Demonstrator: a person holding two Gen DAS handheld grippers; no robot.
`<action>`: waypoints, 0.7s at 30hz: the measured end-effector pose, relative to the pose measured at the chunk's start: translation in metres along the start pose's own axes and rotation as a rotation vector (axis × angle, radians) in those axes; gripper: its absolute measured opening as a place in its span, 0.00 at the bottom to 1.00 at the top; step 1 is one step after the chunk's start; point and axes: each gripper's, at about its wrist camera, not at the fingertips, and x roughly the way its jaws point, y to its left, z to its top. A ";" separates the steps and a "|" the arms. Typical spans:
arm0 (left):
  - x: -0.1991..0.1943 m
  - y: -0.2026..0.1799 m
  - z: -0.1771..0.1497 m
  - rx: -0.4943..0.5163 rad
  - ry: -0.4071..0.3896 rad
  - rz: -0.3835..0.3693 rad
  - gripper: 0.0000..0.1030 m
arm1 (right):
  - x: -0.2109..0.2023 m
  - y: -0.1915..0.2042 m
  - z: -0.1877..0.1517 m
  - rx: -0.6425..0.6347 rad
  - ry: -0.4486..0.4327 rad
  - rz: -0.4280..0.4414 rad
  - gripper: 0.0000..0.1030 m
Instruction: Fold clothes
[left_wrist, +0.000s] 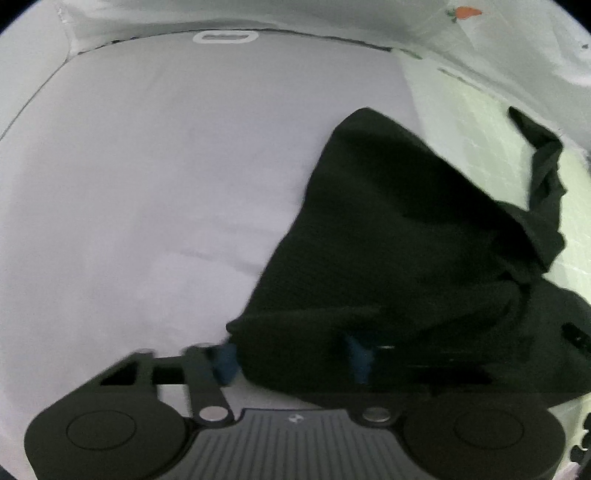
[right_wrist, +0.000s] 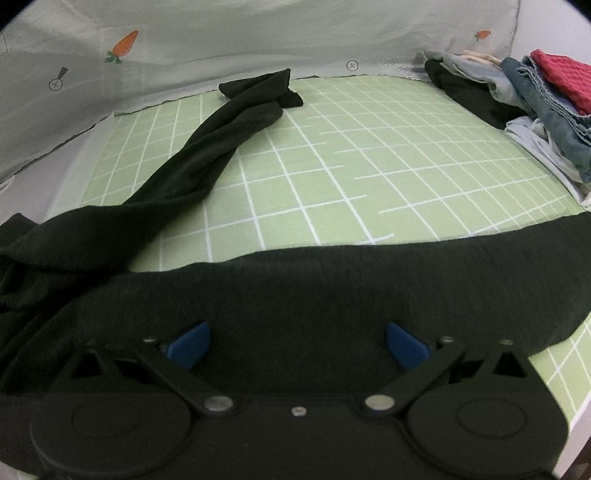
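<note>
black garment (right_wrist: 295, 288): it is seen lying on the bed, spread just in front of the right gripper and reaching past it on both sides.
long part (right_wrist: 207, 147): one long black piece (a sleeve or a leg, it cannot be told) is stretched away from the right gripper, up and to its left.
how it will handle: the cloth is judged soft, floppy and light. It will sag and bunch when lifted, and it will not break.
where to hold: an edge or a corner is best pinched, one for each gripper, so the cloth can be pulled flat.
left gripper (left_wrist: 291, 358): the blue pads are half closed around a fold of the black cloth. A firm pinch cannot be told (the picture is blurry).
right gripper (right_wrist: 297, 345): the pads are held wide apart, with the cloth lying between them and not squeezed.
bed (right_wrist: 369, 166): a green checked sheet is seen ahead of the right gripper. A plain pale sheet (left_wrist: 147, 184) is seen ahead and left of the left gripper.
counted: two grippers, one black garment being worked on, one pile of other clothes (right_wrist: 535, 92) far ahead to the right of the right gripper.
</note>
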 end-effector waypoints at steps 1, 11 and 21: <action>-0.001 -0.001 -0.001 -0.004 0.003 0.001 0.27 | 0.000 0.000 0.000 0.000 0.001 0.000 1.00; -0.010 0.013 -0.021 -0.116 0.033 0.152 0.16 | -0.001 0.021 0.008 -0.144 0.098 0.110 1.00; -0.036 0.017 -0.021 -0.206 -0.042 0.187 0.48 | -0.006 0.014 0.022 -0.149 0.068 0.150 1.00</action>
